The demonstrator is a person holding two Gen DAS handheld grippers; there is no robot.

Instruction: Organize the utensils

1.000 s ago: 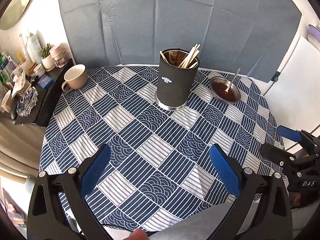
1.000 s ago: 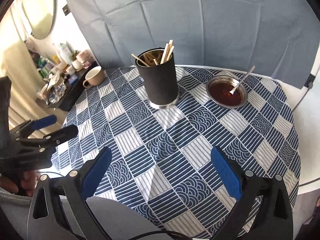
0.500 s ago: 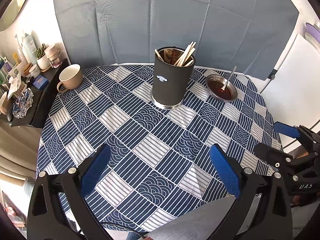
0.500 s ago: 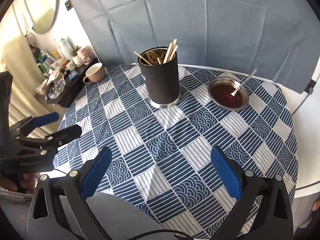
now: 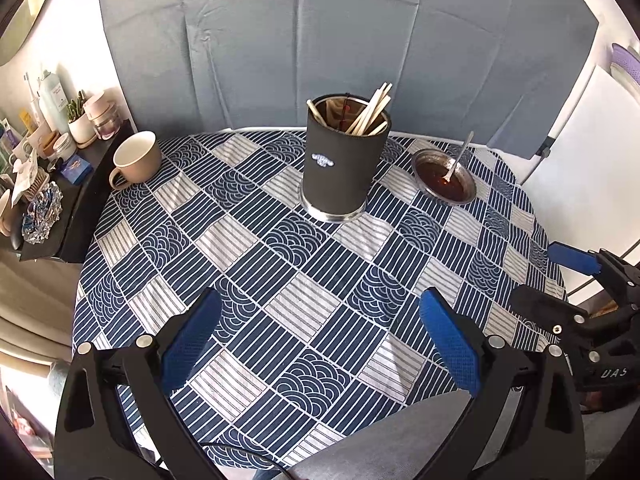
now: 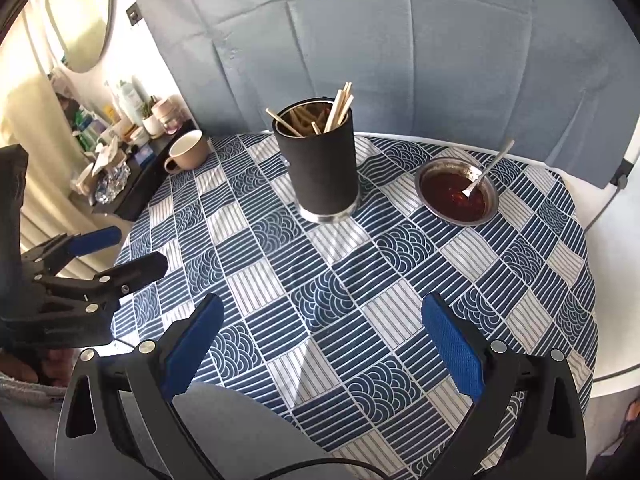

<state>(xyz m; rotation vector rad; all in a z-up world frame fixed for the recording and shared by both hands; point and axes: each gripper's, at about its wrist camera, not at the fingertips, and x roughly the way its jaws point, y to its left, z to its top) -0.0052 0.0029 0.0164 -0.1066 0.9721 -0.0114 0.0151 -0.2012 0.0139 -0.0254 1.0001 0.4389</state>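
A black utensil holder (image 5: 341,164) (image 6: 320,164) stands upright at the far middle of the round table, with several wooden chopsticks (image 5: 370,112) (image 6: 339,106) sticking out. To its right sits a small metal bowl (image 5: 443,176) (image 6: 456,192) of dark sauce with a metal spoon (image 5: 458,158) (image 6: 486,170) resting in it. My left gripper (image 5: 320,316) hovers open over the near edge of the table, nothing between its blue pads. My right gripper (image 6: 322,316) is open and empty too, well short of the bowl. Each gripper shows in the other's view, the right gripper (image 5: 560,276) and the left gripper (image 6: 116,252).
A beige mug (image 5: 136,160) (image 6: 188,154) stands at the table's far left edge. Beside it a dark shelf (image 5: 80,196) carries bottles, jars and a small plant. A blue-grey cloth backdrop (image 5: 340,40) hangs behind the table. The tablecloth (image 5: 280,280) is blue and white patterned.
Both grippers have pulled back and risen slightly, so the holder, bowl and mug look a little farther away. Both stay open and empty.
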